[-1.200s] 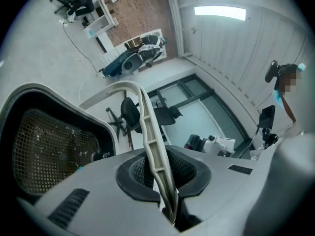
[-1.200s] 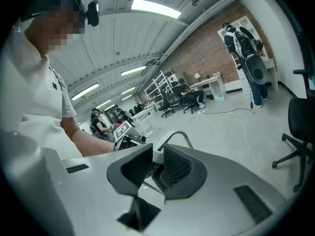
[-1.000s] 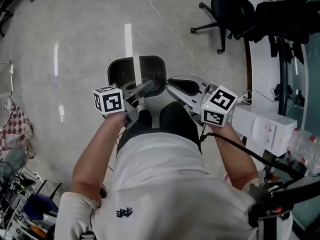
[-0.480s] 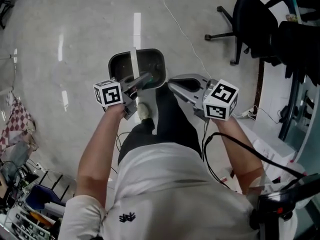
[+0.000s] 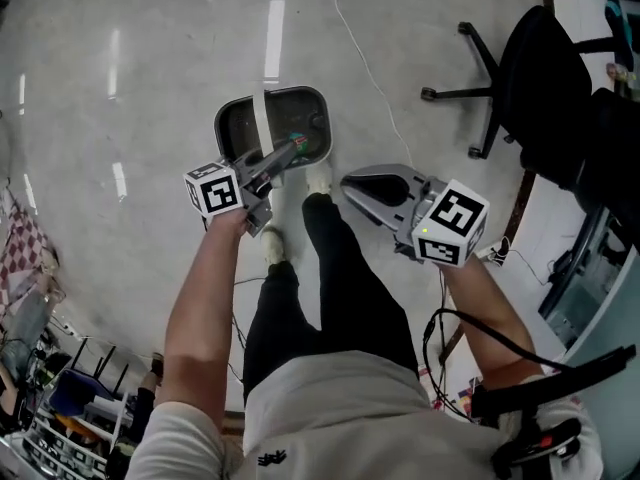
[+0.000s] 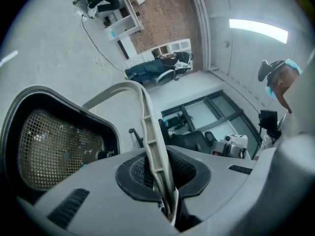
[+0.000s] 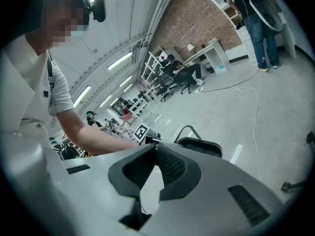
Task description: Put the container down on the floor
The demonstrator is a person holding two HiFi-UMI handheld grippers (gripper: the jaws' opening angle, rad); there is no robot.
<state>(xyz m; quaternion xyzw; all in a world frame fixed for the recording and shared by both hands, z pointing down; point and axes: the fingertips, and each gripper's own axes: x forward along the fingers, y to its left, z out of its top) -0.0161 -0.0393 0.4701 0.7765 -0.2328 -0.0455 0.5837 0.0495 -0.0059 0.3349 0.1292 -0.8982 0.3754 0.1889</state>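
A black mesh container hangs in front of the person by its thin pale handle. My left gripper is shut on that handle; in the left gripper view the handle runs up from between the pads and the container's mesh wall shows at the left. Whether the container touches the floor cannot be told. To the right, my right gripper is shut with nothing in it, its tips meeting. The container shows beyond it in the right gripper view.
Grey concrete floor lies all round. A white cable runs across it ahead. A black office chair stands at the right. The person's shoes are just behind the container. Cluttered shelving sits at the lower left.
The person has stepped forward, the legs now stretched out. The container, still held by the left gripper, has moved ahead of the body. The right gripper stays empty.
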